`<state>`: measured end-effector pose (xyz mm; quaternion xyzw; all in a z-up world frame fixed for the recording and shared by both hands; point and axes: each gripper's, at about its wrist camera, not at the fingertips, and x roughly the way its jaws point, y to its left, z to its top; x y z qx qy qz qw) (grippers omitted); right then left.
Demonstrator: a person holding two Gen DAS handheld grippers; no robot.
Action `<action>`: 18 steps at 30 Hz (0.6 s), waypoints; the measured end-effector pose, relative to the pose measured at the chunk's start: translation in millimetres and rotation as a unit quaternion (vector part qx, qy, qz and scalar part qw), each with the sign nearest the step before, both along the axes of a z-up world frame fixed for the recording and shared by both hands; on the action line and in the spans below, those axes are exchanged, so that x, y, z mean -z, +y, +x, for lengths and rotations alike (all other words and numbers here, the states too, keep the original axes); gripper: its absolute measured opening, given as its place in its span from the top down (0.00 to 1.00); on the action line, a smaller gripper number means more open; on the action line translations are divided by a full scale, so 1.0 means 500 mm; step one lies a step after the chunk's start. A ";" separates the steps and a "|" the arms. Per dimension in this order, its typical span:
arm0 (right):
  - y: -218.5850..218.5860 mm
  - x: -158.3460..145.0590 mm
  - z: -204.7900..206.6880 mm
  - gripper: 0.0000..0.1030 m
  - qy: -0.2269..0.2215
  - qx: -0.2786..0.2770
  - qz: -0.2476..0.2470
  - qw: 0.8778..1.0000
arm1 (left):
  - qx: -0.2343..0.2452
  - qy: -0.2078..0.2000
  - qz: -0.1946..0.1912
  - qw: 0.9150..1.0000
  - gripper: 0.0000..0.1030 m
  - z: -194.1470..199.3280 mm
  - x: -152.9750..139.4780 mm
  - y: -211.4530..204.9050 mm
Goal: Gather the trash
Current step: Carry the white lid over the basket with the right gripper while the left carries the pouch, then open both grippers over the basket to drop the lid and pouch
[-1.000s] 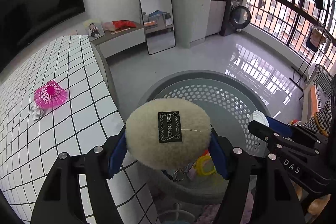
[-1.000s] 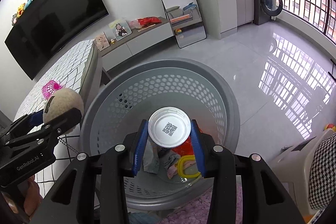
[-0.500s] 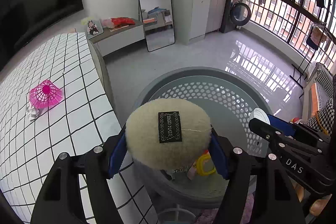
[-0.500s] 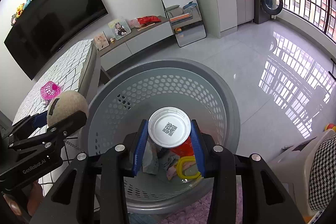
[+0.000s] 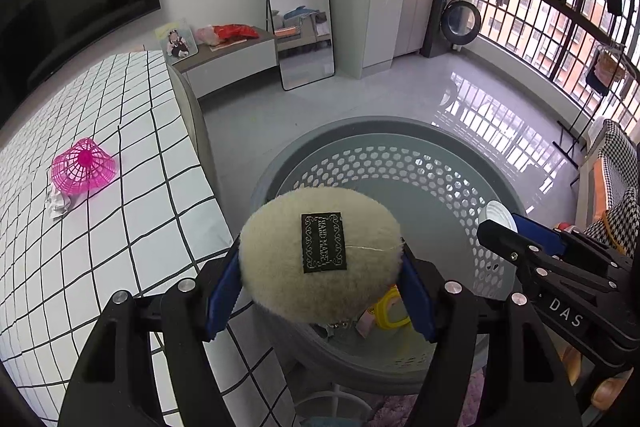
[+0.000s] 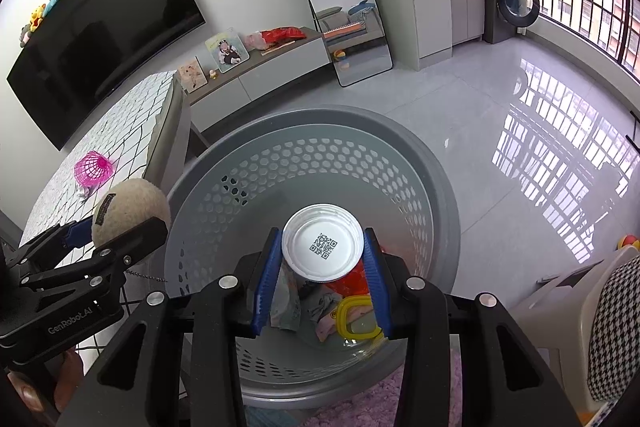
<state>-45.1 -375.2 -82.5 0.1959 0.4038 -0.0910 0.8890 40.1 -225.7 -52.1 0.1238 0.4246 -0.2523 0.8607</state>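
Note:
My left gripper [image 5: 320, 283] is shut on a cream fluffy ball [image 5: 320, 255] with a black label, held over the near left rim of the grey perforated basket [image 5: 400, 163]. It also shows in the right wrist view [image 6: 128, 211]. My right gripper [image 6: 322, 267] is shut on a white paper cup [image 6: 322, 247], its QR-coded base facing the camera, held above the basket's inside [image 6: 320, 163]. The cup [image 5: 496, 213] shows at the right in the left wrist view. Several pieces of trash, among them a yellow ring [image 6: 354, 319], lie at the basket's bottom.
A checked tabletop [image 5: 100, 227] stands left of the basket, with a pink mesh cone [image 5: 82, 167] and a crumpled white scrap [image 5: 58, 203] on it. A houndstooth chair [image 6: 616, 327] is at the right. A mirror and low cabinet stand against the far wall.
My left gripper has carried the fluffy ball rightward, from over the table edge to over the basket's rim. The right gripper and cup have hardly moved.

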 end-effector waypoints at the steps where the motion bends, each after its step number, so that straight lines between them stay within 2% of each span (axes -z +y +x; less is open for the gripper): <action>1: -0.001 -0.001 0.000 0.62 -0.001 0.000 0.000 1.000 | 0.000 0.001 0.000 1.000 0.34 0.001 0.001 0.000; 16: -0.006 0.008 0.004 0.62 0.004 0.008 0.002 1.000 | 0.005 0.008 0.001 1.000 0.31 0.003 0.008 -0.006; 17: -0.006 0.008 0.004 0.60 0.003 0.008 0.003 1.000 | 0.004 0.007 0.001 1.000 0.31 0.003 0.008 -0.005; 18: -0.005 0.007 0.005 0.53 0.001 0.009 0.003 1.000 | 0.003 0.007 0.000 1.000 0.30 0.004 0.008 -0.004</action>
